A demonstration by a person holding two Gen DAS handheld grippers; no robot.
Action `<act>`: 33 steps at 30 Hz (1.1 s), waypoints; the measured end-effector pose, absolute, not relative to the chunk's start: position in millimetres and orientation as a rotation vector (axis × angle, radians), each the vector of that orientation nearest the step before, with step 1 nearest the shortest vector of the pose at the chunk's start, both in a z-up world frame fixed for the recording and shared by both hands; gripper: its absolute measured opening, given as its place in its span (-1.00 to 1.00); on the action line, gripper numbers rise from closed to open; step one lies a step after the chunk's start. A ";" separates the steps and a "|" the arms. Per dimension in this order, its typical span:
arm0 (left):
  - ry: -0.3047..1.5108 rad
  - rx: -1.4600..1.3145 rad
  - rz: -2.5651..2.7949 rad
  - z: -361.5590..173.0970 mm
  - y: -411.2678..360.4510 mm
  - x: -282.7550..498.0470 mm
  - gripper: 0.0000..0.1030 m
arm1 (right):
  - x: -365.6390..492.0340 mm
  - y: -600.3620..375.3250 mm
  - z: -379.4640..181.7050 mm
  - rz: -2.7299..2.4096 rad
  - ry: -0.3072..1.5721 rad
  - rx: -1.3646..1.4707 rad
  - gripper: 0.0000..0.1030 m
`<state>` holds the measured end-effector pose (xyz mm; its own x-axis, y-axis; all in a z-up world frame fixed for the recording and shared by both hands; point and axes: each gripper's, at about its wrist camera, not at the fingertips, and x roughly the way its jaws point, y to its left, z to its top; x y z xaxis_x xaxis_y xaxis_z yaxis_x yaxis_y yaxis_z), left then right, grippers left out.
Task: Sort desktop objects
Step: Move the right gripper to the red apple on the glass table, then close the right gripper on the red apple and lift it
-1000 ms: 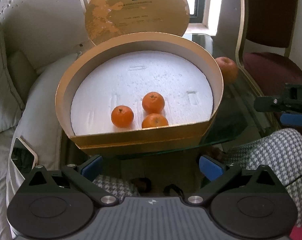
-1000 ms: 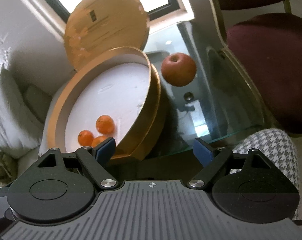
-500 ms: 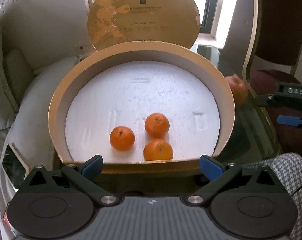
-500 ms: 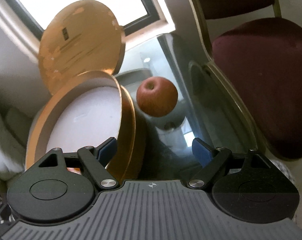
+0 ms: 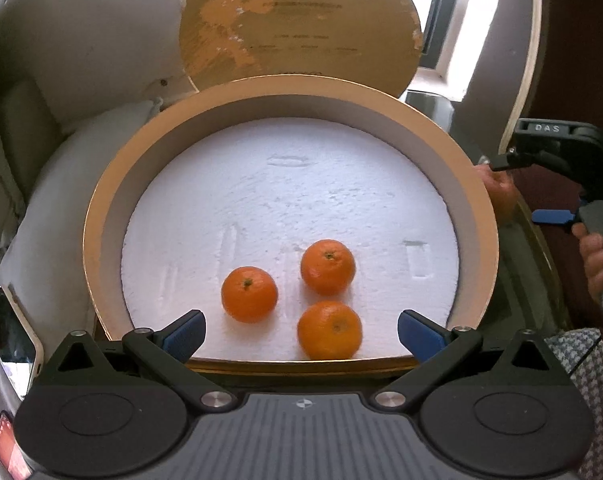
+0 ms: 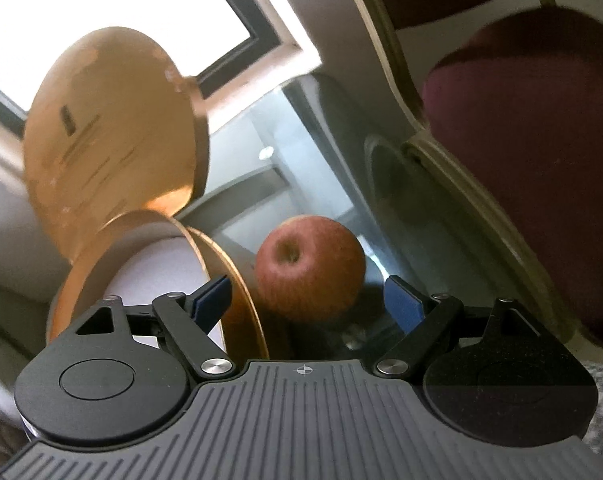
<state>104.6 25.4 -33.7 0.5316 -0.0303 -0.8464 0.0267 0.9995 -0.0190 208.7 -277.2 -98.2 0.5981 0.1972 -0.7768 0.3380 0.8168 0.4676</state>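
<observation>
A round gold box point(image 5: 101, 216) with a white foam floor holds three tangerines point(image 5: 248, 294) point(image 5: 327, 266) point(image 5: 329, 330). My left gripper point(image 5: 300, 332) hovers open over the box's near rim, the tangerines just ahead between its blue pads. A red apple point(image 6: 309, 266) sits on the glass table point(image 6: 329, 140) right of the box point(image 6: 237, 300). My right gripper point(image 6: 311, 300) is open, its fingers either side of the apple's near face, not touching. In the left wrist view the right gripper point(image 5: 541, 184) shows at the right edge with the apple point(image 5: 499, 196) mostly hidden behind the box.
The box's gold lid point(image 5: 297, 28) stands upright behind it against the window. A dark red chair point(image 6: 533, 160) is close on the right. A white cushion point(image 5: 57, 208) and a phone point(image 5: 11, 340) lie at the left. A hand point(image 5: 595, 252) holds the right gripper.
My left gripper rose and moved forward over the box rim toward the tangerines. My right gripper closed in on the apple, which now sits between its open fingers.
</observation>
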 end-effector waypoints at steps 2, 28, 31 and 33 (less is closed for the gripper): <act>1.012 -0.010 -0.031 -35.0 28.9 106.4 0.98 | 218.8 -276.0 -103.4 -0.104 0.958 0.662 0.70; 1.040 -0.033 -0.012 -44.0 39.8 109.9 0.98 | 260.6 -257.5 -135.9 -0.203 1.083 0.589 0.62; 1.037 -0.033 -0.009 -42.6 42.3 106.5 0.98 | 254.0 -257.8 -134.1 -0.201 1.057 0.571 0.61; 1.030 -0.038 -0.008 -40.6 44.9 103.3 0.98 | 246.4 -260.4 -126.6 -0.202 1.034 0.560 0.61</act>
<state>103.3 44.9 -40.6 0.5150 -0.0247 -0.8569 -0.0107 0.9993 -0.0353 246.4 -260.4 -126.6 0.5082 0.0992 -0.8555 0.4146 0.8425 0.3439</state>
